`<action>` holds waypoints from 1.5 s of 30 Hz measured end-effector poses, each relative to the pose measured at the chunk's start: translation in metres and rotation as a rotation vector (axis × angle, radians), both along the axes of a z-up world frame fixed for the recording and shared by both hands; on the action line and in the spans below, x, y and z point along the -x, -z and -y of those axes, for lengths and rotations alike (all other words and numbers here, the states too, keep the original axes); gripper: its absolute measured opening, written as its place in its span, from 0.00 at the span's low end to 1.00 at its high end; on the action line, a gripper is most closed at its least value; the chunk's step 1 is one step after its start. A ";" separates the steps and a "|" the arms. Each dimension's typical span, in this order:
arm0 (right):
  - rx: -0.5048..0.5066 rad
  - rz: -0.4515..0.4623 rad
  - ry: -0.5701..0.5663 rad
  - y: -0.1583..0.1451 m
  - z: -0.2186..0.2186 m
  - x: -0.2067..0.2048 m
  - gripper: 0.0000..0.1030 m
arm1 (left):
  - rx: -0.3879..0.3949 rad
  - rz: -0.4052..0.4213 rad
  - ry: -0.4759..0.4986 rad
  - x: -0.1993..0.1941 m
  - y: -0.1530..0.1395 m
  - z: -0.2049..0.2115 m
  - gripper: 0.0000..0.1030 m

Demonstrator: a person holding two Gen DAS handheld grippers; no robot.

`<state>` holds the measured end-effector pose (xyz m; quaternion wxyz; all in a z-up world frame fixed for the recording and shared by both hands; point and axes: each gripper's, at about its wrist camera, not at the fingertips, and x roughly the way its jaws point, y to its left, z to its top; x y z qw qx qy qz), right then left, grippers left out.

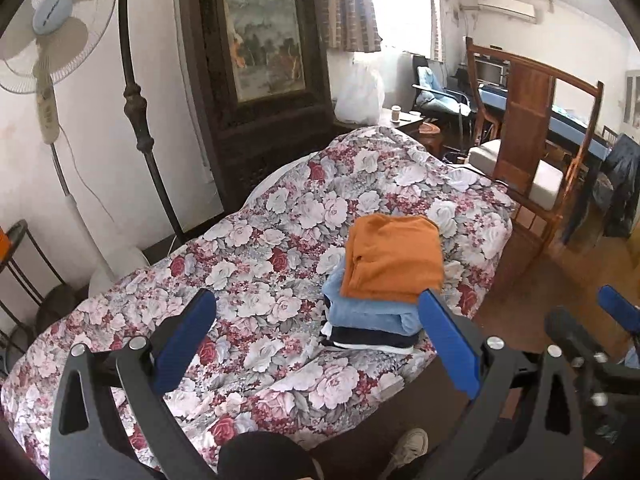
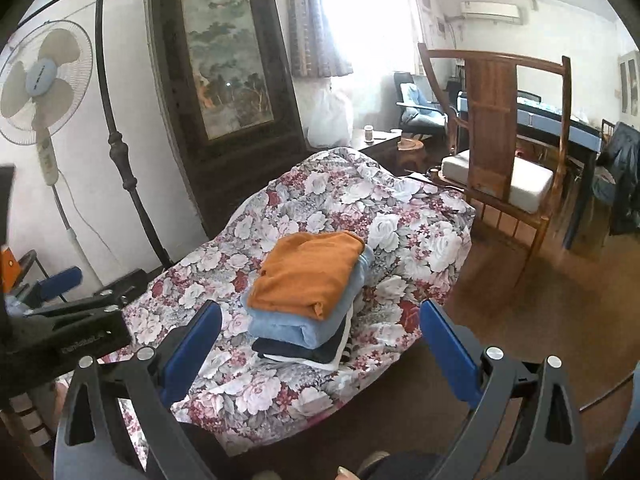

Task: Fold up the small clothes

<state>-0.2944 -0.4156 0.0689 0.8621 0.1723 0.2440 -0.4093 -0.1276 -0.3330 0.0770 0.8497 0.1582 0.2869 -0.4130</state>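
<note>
A stack of folded clothes rests on the floral cover of the table. An orange garment lies on top, over a light blue one, a dark navy one and a white one at the bottom. In the right wrist view the same stack shows with the orange garment above the light blue one. My left gripper is open and empty, held above the table's near edge, left of the stack. My right gripper is open and empty, held above and just in front of the stack.
A wooden chair with a white cushion stands past the table's right side. A standing fan and a dark lamp pole are at the left wall. A large framed painting leans behind the table. Wooden floor lies to the right.
</note>
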 end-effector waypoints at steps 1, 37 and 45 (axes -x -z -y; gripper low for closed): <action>0.005 -0.015 0.000 0.001 -0.003 0.001 0.96 | 0.003 -0.003 0.008 0.004 -0.001 -0.004 0.96; -0.124 -0.006 -0.002 -0.037 -0.002 -0.012 0.96 | -0.091 -0.130 -0.007 -0.012 -0.018 -0.004 0.96; -0.070 -0.033 -0.003 -0.056 -0.017 -0.006 0.96 | -0.113 -0.083 -0.011 0.001 -0.038 -0.007 0.96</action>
